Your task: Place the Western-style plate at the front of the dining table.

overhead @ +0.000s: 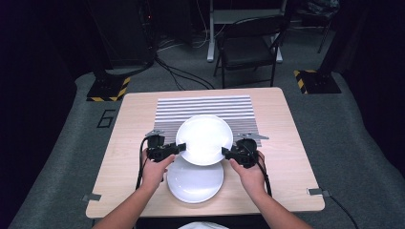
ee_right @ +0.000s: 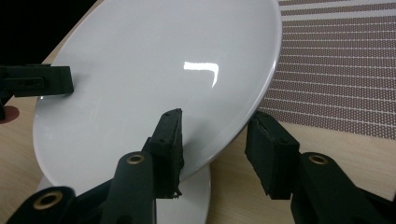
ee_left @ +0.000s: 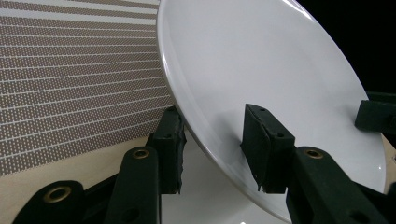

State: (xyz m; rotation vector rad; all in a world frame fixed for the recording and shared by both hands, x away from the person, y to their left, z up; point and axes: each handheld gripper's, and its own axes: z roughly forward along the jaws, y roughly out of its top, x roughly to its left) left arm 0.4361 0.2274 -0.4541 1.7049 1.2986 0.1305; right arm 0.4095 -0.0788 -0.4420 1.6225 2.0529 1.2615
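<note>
High view: left gripper (overhead: pixel 177 149) and right gripper (overhead: pixel 225 152) each clamp opposite rims of the upper white plate (overhead: pixel 204 138), held between them, above the lower plate (overhead: pixel 195 183) on the table (overhead: pixel 124 143).

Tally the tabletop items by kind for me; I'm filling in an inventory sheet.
White plates: 2 (raised plate, lower plate)
Striped mats: 1 (striped mat)
Total: 3

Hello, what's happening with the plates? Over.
Left gripper and right gripper shut on top plate, lifted. Second plate lies underneath on table. Nothing in the way.
</note>
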